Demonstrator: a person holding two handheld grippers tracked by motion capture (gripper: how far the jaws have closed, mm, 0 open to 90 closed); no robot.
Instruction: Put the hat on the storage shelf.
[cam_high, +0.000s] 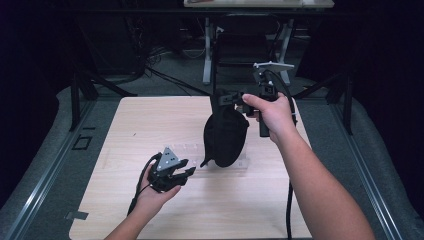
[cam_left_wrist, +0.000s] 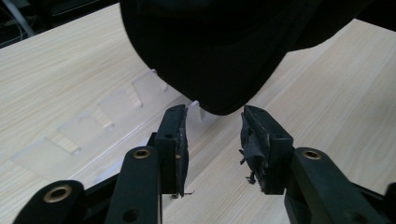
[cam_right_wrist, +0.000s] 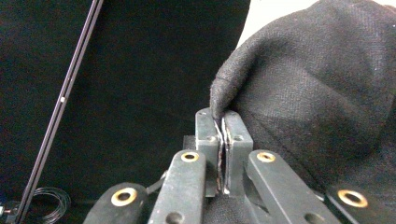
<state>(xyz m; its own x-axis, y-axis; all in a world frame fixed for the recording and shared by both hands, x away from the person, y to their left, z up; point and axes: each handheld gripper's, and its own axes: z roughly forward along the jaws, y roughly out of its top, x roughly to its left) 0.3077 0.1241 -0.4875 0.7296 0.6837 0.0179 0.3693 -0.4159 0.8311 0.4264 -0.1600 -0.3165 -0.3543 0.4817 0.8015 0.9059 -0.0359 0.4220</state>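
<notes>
Black fabric pouch (cam_high: 225, 137) hung above the middle of the tabletop (cam_high: 125, 125), lifted by its top edge, with its rounded bottom low over the wood and just above a clear plastic holder (cam_high: 187, 150) that lay flat there. The right claw (cam_high: 227, 98), raised over the far half of the tabletop toward its right edge, was pressed together on a folded corner of the pouch; in the right gripper view the jaws met on a thin pinch of cloth (cam_right_wrist: 222, 114), with the rest of the pouch bulging to the right of them. The left claw (cam_high: 187, 171) sat low toward the near edge, left of centre, its jaws apart and holding nothing. In the left gripper view that claw (cam_left_wrist: 212, 135) pointed at the underside of the pouch (cam_left_wrist: 210, 56), whose lowest curve hung just beyond the jaw tips, not touching them.

Bare wood lay open toward the left edge, the near edge and both near corners. The far edge and the right edge dropped off to a dark floor with table legs and cables beyond.

The pouch looked like coarse, felt-like black cloth, soft and sagging, wider in the belly and narrowing upward to the pinched corner, with a small dark tab trailing at its lower left. The holder was see-through, with notched slots along it.
</notes>
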